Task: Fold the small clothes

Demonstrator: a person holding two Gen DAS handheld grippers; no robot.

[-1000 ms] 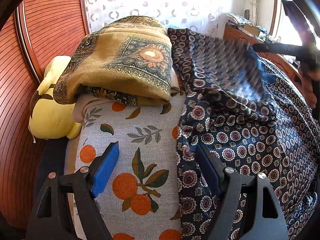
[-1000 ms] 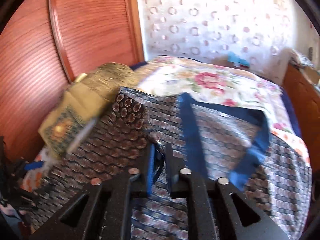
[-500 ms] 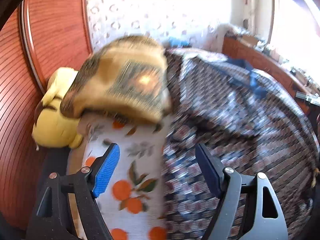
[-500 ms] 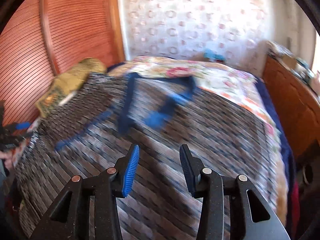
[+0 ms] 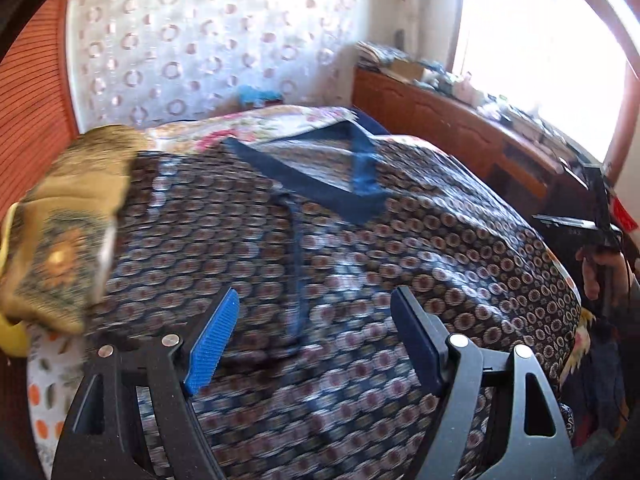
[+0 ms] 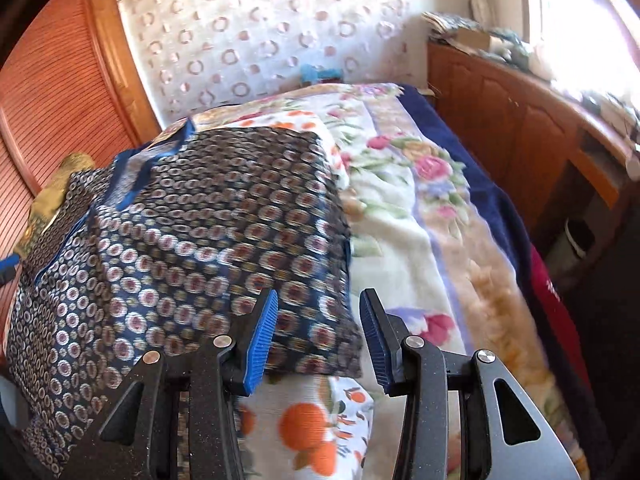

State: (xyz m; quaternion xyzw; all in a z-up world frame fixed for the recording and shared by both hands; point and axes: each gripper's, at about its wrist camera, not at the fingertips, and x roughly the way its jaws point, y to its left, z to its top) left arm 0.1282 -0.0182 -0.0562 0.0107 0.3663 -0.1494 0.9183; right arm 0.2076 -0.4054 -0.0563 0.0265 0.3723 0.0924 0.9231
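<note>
1. Since a second ago: my right gripper (image 6: 316,336), then pinched on a fold of the patterned garment (image 6: 192,248), has let go and swung to its right edge; the cloth now lies spread flat. My left gripper (image 5: 314,340) has swung from the orange-print sheet (image 5: 44,376) to over the garment.

2. Left wrist view. Landmark: patterned garment (image 5: 360,264), dark with ringed medallions, covering most of the bed.
   - Blue-trimmed neckline (image 5: 320,184): at the garment's far end, lying open.
   - Folded mustard cloth (image 5: 68,220): touching the garment's left edge.
   - Orange-print sheet: beneath the garment, showing at its near left.
   - Left gripper fingers (image 5: 212,344): wide apart, nothing between them, above the garment's middle.
   - Person's hand (image 5: 600,272): beyond the garment's right edge, on a black handle.

3. Right wrist view. Same landmark.
   - Floral blanket (image 6: 420,208): just beside the garment's right edge.
   - Wooden cabinet (image 6: 520,128): well to the right of the garment.
   - Right gripper fingers (image 6: 262,340): parted, empty, straddling the garment's near right corner without pinching it.

4. Risks, my judgement.
   - Thin, slippery-looking cloth: a shallow pinch at the corner could slip out mid-fold.
   - Pads could catch the sheet together with the garment and drag both.
   - Both views are motion-blurred: closing while moving risks missing the hem.
   - A fold swept leftward could snag the mustard cloth.

5. Writing: white marks on a red item (image 6: 556,280) right of the blanket; illegible. No brands readable.
</note>
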